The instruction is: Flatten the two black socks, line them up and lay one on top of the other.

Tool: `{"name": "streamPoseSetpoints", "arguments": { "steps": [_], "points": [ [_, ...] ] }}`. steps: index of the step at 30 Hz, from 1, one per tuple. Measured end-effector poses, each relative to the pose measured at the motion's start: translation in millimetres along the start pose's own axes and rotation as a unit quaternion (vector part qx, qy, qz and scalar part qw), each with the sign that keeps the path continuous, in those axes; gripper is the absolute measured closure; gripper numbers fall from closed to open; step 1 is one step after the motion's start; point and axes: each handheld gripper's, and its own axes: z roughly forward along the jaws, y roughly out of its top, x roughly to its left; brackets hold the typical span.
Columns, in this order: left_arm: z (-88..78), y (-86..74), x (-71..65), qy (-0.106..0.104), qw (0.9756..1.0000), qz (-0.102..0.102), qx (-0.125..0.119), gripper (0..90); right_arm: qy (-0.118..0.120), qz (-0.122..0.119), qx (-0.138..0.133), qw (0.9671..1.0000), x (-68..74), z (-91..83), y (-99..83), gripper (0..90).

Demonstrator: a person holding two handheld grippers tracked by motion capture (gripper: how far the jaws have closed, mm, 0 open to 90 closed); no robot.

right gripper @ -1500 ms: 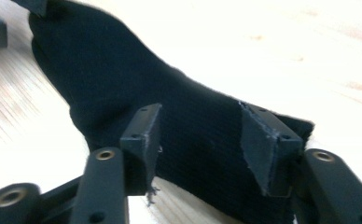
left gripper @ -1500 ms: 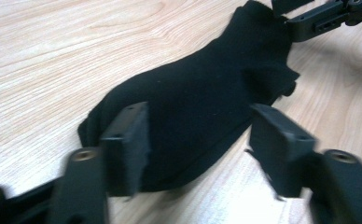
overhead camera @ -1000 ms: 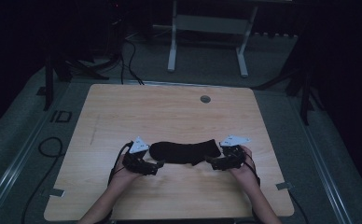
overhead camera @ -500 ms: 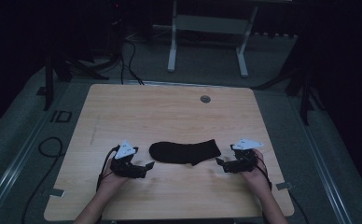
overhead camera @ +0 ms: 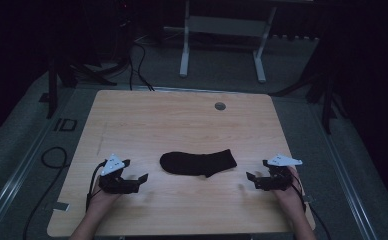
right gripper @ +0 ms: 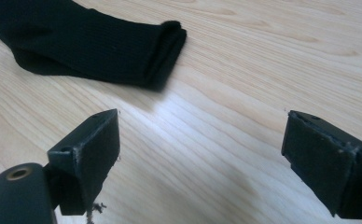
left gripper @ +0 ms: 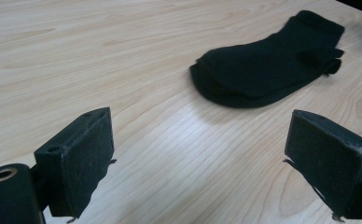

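Observation:
A black sock (overhead camera: 198,163) lies flat on the wooden table (overhead camera: 182,125), toe end to the left and cuff to the right. It looks like two socks stacked, seen in the left gripper view (left gripper: 268,60) and the right gripper view (right gripper: 90,42). My left gripper (overhead camera: 139,179) rests on the table to the left of the sock, open and holding nothing (left gripper: 207,158). On the other side, right of the cuff, my right gripper (overhead camera: 253,179) stands open too, with bare wood between its jaws (right gripper: 202,154). Neither touches the sock.
A small round grey grommet (overhead camera: 220,106) sits near the table's far edge. Beyond the table stand a white desk frame (overhead camera: 222,45) and cables on a dark floor. Cables trail off the near left edge (overhead camera: 52,160).
Both grippers have let go of the sock and drawn apart, left one leftward and right one rightward. The sock now lies flat on the table.

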Motion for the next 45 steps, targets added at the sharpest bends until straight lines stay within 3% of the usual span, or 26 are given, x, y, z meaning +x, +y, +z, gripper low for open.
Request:
{"name": "streamPoseSetpoints", "arguments": {
  "steps": [15,28,36,45],
  "points": [
    [-37.8,-25.6,7.0,0.022,0.9994,-0.026,-0.001,8.5,-0.033,0.038,-0.009,0.9987,-14.6,-29.0,-23.5,11.2],
    [-59.3,-36.3,18.4,0.048,0.9981,-0.040,-0.004,8.5,-0.036,0.049,-0.021,0.9979,-5.7,-46.2,-31.5,11.3],
    [-69.4,-41.4,24.0,0.063,0.9964,-0.053,-0.021,8.5,-0.046,0.081,-0.023,0.9953,-8.3,-52.7,-44.6,12.7],
    [-72.9,-45.2,25.7,0.084,0.9945,-0.049,-0.038,8.6,-0.073,0.078,-0.033,0.9937,-6.6,-46.4,-51.4,12.5]
  ]
}}
